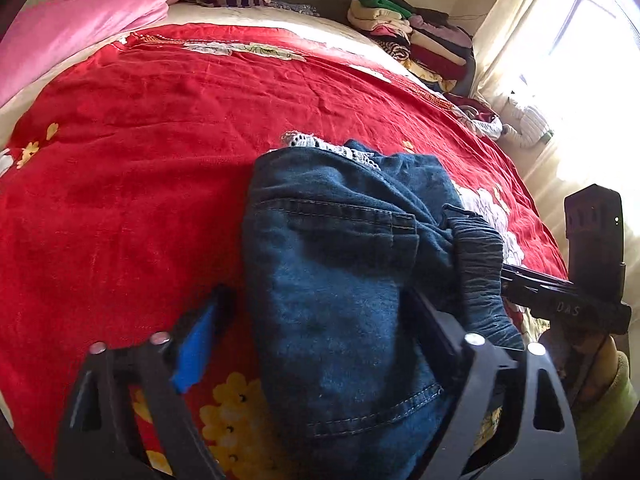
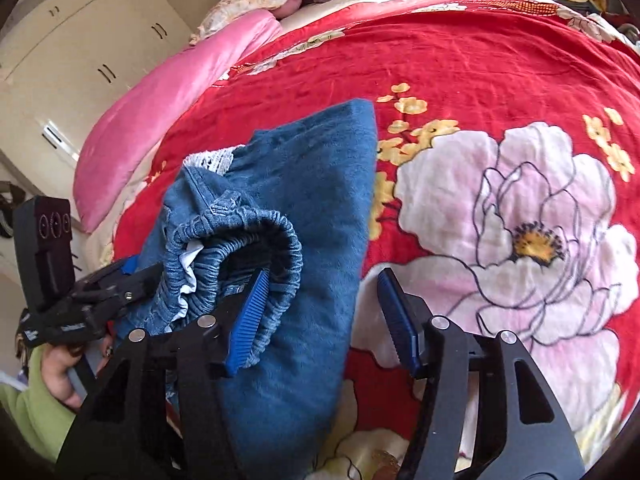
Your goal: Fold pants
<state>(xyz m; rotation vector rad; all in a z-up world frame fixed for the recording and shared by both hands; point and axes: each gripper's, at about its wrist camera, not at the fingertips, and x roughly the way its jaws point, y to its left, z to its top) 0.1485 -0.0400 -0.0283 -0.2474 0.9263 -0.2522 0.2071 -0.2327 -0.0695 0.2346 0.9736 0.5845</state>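
The pants point(image 1: 340, 280), blue denim with an elastic waistband point(image 2: 256, 232), lie bunched and partly folded on the red floral blanket point(image 1: 140, 160) that covers the bed, toward its near edge. A strip of white lace point(image 1: 316, 144) peeks out at the far side of the heap.

In the left wrist view the left claw point(image 1: 320, 320) stands wide apart, with the denim filling the gap between its fingers. Its blue pad point(image 1: 196, 352) on one side is bare; the other finger is pressed against the cloth and its pad is hidden. Nothing is pinched between them. The lower part of the pants is cut off by the frame edge.

In the right wrist view the right claw point(image 2: 324, 312) is also spread wide. One ribbed blue pad point(image 2: 248, 320) touches the waistband and sits partly inside its loop; the other pad point(image 2: 400, 320) hangs apart over the blanket's big pink flower point(image 2: 520, 232). The same view shows the left claw point(image 2: 136, 276) at the waistband's far side, but whether it grips cloth there is hard to make out.

A pink quilt point(image 2: 172, 92) lies along the bed's far edge, and stacked clothes point(image 1: 416, 36) sit at a far corner. Cupboards point(image 2: 80, 40) stand beyond, and glare washes out the window point(image 1: 580, 40).
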